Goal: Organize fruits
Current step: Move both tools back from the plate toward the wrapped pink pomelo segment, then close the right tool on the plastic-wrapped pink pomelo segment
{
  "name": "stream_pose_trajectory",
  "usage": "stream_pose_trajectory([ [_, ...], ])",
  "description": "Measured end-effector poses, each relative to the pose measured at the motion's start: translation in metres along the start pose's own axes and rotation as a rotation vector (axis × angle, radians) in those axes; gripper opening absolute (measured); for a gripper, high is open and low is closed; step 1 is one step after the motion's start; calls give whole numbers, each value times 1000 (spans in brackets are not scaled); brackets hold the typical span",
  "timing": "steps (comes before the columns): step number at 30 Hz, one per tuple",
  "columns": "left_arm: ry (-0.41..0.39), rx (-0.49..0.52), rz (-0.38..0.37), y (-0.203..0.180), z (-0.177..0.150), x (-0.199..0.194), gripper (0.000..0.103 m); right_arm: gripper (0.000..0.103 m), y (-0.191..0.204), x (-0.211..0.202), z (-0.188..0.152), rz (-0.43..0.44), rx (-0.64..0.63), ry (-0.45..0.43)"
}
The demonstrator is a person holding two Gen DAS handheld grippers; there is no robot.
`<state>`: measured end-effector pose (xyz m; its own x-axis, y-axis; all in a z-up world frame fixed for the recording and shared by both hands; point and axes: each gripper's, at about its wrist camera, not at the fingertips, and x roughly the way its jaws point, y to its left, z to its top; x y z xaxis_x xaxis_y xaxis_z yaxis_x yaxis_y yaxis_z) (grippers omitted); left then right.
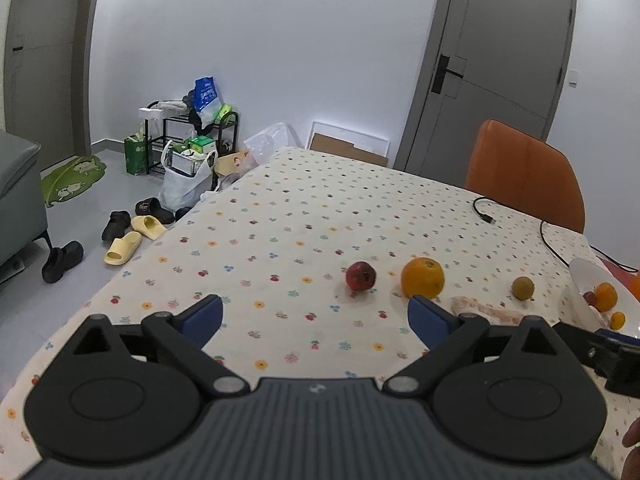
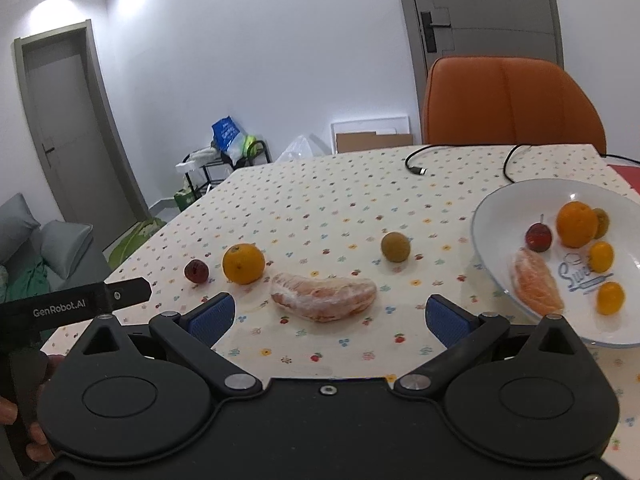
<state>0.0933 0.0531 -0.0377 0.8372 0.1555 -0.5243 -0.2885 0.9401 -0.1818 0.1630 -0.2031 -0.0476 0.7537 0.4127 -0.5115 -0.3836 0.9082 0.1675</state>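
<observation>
The right gripper [image 2: 327,316] hangs just above the tablecloth [image 2: 320,208] with its blue-padded jaws spread wide and nothing between them; the left gripper [image 1: 315,320] is equally wide and empty. Taking the peeled pomelo segment [image 2: 324,298] as the marker: in the right wrist view it lies just beyond the gap of the right gripper's jaws, apart from both pads. Left of it and a little farther back sits an orange [image 2: 243,263], and left of that a small dark red fruit [image 2: 196,271]. Behind the segment to the right rests a brownish-green round fruit [image 2: 395,246]. Farther right stands a white plate [image 2: 500,208], which only this view shows in full: it holds a second peeled segment [image 2: 536,284], a red fruit, a large orange and small orange ones. The left wrist view catches just the plate's edge and hides most of the pomelo segment [image 1: 490,312] behind its right finger, but it alone shows slippers [image 1: 134,240] on the floor. An orange chair [image 2: 512,100] stands beyond the table's far edge.
</observation>
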Motion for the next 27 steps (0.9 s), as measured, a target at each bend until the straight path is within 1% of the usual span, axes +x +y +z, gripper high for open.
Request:
stream_pose_trajectory([
  [7, 5, -10, 13, 9, 3, 5, 98, 103, 6, 20, -1, 4, 5, 53],
  [14, 13, -27, 16, 16, 5, 9, 98, 103, 13, 36, 0, 2, 3, 82],
  [19, 16, -14, 19, 17, 4, 12, 98, 103, 15, 48, -1, -9, 8, 106],
  [27, 39, -21, 18, 20, 2, 20, 98, 103, 24, 62, 4, -37, -7, 108],
])
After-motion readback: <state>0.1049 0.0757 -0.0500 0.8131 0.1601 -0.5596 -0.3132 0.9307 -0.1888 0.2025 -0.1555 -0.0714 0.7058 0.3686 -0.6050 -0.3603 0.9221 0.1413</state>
